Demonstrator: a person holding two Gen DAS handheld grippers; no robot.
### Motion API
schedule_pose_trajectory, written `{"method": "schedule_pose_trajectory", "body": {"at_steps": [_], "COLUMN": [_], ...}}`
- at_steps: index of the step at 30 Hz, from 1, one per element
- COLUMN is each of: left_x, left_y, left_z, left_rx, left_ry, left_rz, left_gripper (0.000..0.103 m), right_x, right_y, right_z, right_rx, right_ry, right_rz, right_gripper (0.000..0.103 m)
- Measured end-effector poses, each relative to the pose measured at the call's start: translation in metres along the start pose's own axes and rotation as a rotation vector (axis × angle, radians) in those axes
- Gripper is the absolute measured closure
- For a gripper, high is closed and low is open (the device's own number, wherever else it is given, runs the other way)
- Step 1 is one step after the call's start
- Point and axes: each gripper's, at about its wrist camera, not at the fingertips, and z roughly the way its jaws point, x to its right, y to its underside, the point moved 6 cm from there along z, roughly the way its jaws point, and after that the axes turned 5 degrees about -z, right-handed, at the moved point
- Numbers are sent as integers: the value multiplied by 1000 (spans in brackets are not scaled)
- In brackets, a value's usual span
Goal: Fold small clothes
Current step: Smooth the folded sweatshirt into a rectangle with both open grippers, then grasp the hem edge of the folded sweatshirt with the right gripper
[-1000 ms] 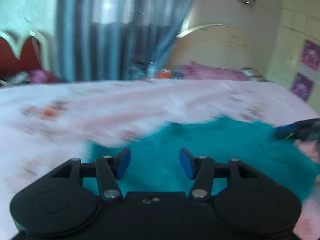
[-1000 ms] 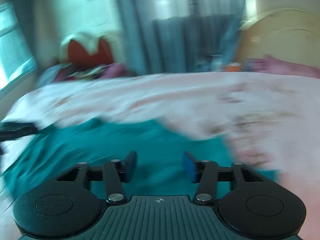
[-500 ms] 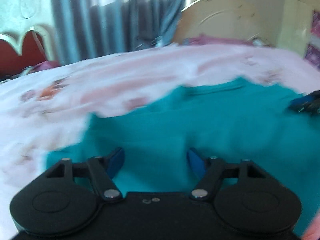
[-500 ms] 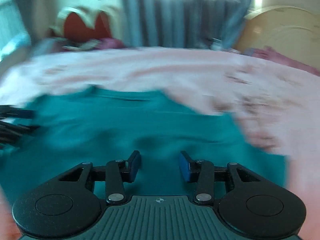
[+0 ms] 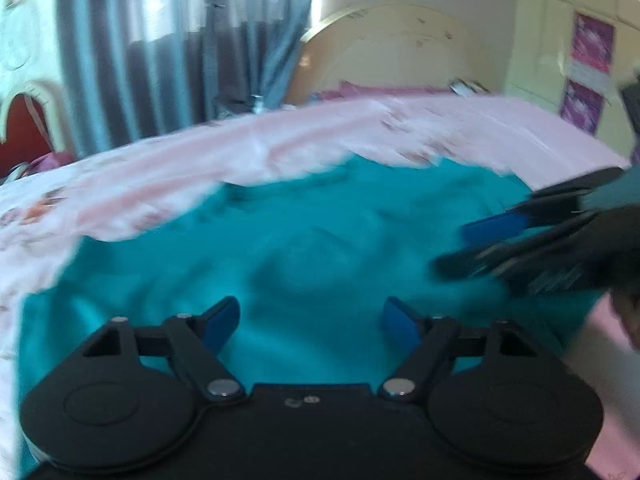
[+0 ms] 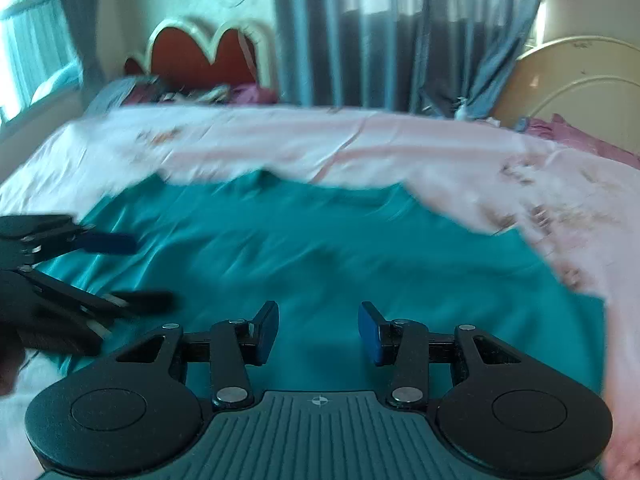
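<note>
Left gripper (image 5: 311, 322): nearest in my left wrist view. I read its blue pads as spread wide; the jaws have just been opening. Nothing sits between them; only teal cloth shows beyond the gap.
Right gripper (image 6: 318, 332): nearest in my right wrist view. I read its pads as parted, a narrower gap than the left, with nothing pinched between them. It also shows at the right edge of the left wrist view (image 5: 520, 236), blurred.
Teal garment (image 6: 340, 248): spread flat on the bed, straight ahead of both grippers. It is creased, and its edges are smeared by motion blur. In the left wrist view (image 5: 304, 240) it fills the middle ground.
Bed sheet (image 6: 360, 148): pale pink with faint floral print, wrinkled. It lies under the garment and surrounds it on the far side and both flanks.
Pink pillow (image 6: 580, 136): on the far right of the bed, against the cream headboard (image 6: 576, 80).
Second bed: a red headboard (image 6: 200, 52) with a scalloped cream rim stands beyond the sheet on the left, with loose items heaped in front that I cannot identify.
Curtains (image 6: 400, 32): grey-blue, hanging on the far wall between the two headboards, backlit.
Window (image 6: 32, 40): bright, far left.
Wall posters (image 5: 588, 68): two purple prints on the right-hand wall.
</note>
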Motion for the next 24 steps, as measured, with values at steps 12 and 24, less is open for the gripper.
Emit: {"method": "schedule_pose_trajectory", "body": {"at_steps": [12,24], "left_x": [-45,-103], "left_y": [44,63], "left_z": [-44,-84], "left_rx": [-10,-15], "left_ry": [-112,-259], "left_rz": [-6,-193], "left_gripper": [19,35], "right_x": [36,105], "right_y": [57,89], "right_z": [-51,-121], "right_rx": [-23,36], "right_ry": [134,254], "right_rz": [20,227], "right_gripper": [60,61]}}
